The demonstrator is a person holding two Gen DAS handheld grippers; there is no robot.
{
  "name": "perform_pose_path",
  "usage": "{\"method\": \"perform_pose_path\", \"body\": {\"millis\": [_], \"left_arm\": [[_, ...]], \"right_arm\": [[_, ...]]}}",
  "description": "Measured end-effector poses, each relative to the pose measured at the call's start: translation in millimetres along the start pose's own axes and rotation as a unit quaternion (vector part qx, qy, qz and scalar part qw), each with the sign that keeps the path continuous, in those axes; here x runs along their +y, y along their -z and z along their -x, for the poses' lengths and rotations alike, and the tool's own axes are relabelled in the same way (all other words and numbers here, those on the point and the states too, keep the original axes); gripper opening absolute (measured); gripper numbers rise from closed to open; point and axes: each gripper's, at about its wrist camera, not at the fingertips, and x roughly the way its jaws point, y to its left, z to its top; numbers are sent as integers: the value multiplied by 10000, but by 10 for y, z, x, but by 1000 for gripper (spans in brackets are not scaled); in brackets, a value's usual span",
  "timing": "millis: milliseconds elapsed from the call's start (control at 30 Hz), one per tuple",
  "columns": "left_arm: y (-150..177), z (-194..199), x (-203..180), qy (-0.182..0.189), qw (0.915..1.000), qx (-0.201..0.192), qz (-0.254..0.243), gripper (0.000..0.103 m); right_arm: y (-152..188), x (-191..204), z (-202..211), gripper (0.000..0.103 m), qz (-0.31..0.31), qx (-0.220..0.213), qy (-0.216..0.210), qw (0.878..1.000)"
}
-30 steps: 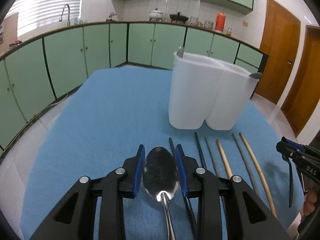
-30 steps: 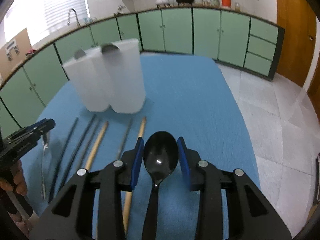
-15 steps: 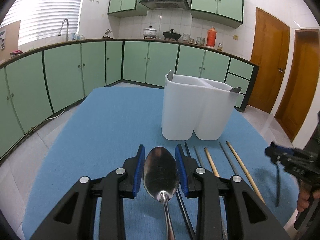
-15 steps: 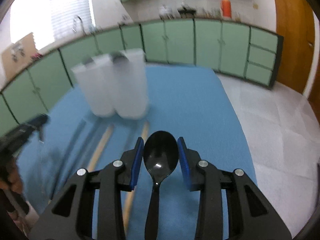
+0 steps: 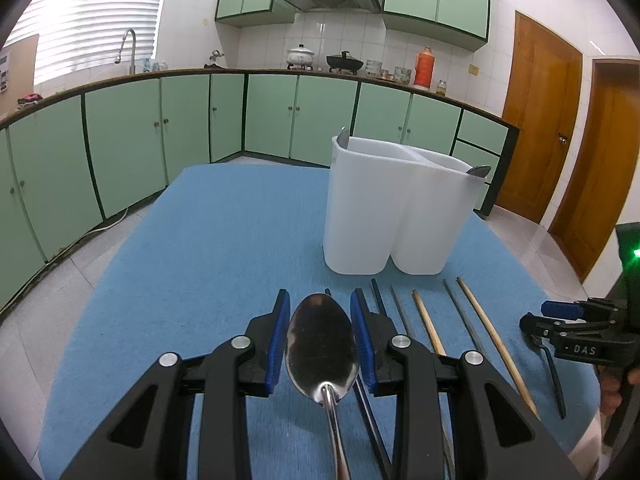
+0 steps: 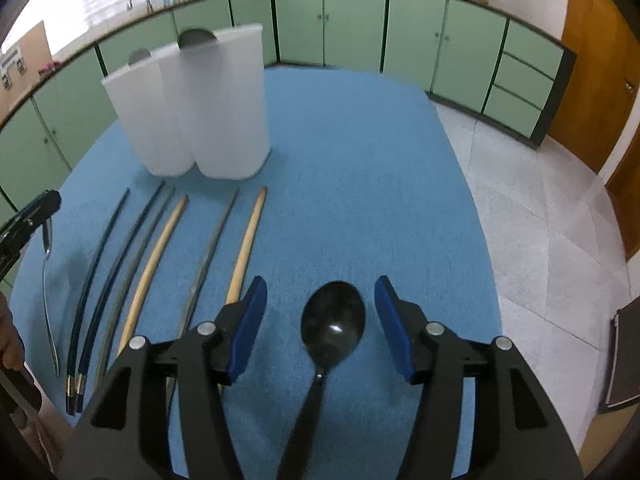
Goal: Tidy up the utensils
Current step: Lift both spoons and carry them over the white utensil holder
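Left claw [image 5: 320, 334] clenched on steel spoon [image 5: 322, 350], white caddy [image 5: 400, 208] ahead-right. Right claw [image 6: 320, 328] was released, black spoon [image 6: 332, 324] loose between fingers. Probably best: lift high, drop handle-first.

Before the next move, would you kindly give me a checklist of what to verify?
1. Left gripper shut on the shiny metal spoon: ok.
2. Right gripper gripping the black plastic spoon: not ok; the jaws are open and the pads are clear of it.
3. White two-compartment plastic holder upright on the blue cloth: ok.
4. Room inside the holder: cannot tell; only two spoon tips show above its rim.
5. Chopsticks lying flat before the holder: ok.
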Motion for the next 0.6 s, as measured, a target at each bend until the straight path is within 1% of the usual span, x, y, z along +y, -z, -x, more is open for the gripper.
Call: {"method": "perform_pose_path", "body": {"millis": [67, 133, 233, 267, 367, 500, 600], "left_arm": [[-4, -7, -3, 3, 10000, 3, -2, 31], [-4, -13, -5, 9, 10000, 15, -2, 31], [-3, -43, -10, 12, 10000, 33, -9, 31], [-4, -50, -10, 14, 10000, 37, -5, 31], [3, -57, -8, 16, 10000, 48, -5, 31], [-3, -54, -10, 13, 10000, 51, -13, 31], [-1, -44, -7, 14, 10000, 34, -20, 31]], "right_arm": [[-49, -12, -46, 54, -27, 127, -4, 9999], [-76, -18, -76, 49, -45, 210, 4, 9998], [-77, -33, -110, 46, -117, 290, -40, 9995], [-74, -35, -124, 41, -132, 323, -45, 9994], [-57, -53, -168, 33, -173, 428, -78, 9989], [-62, -75, -140, 32, -222, 372, -156, 9989], [-68, -102, -5, 32, -211, 155, -287, 9992]]}}
